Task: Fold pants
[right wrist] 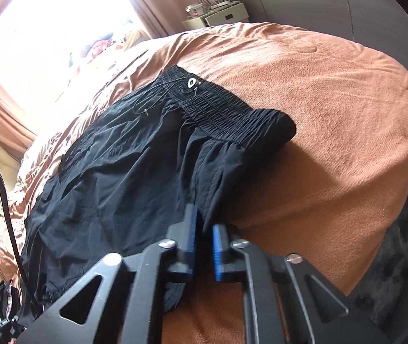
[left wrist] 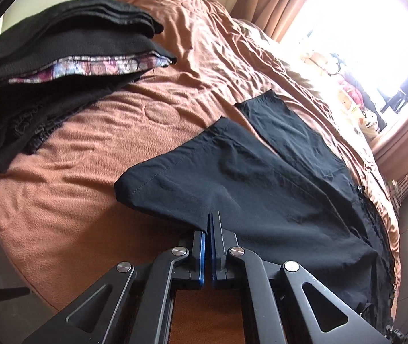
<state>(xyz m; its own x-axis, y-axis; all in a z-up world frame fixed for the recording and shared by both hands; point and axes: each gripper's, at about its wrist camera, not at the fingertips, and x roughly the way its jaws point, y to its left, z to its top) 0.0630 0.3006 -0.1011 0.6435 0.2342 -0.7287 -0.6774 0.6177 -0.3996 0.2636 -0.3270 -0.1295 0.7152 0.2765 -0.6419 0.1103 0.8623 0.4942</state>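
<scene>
Your left gripper (left wrist: 207,223) has its blue-padded fingers brought together on the near edge of the black, thin-fabric pants (left wrist: 247,172), pinching the cloth close to the hem of one leg. The pants lie spread on the rust-orange fleece bed cover (left wrist: 95,189), and ahead of these tongs the two legs run away toward the bright window (left wrist: 361,28). To the left of the left tongs and well apart from them, a stack of folded dark clothes (left wrist: 60,66) with one flowered layer rests on the same cover. Your right gripper (right wrist: 204,223) is clamped on the side edge of the pants (right wrist: 117,177) just below the gathered elastic waistband (right wrist: 232,117), which lies ahead of these tongs. A white cabinet (right wrist: 221,14) stands far ahead, beyond the bed.
</scene>
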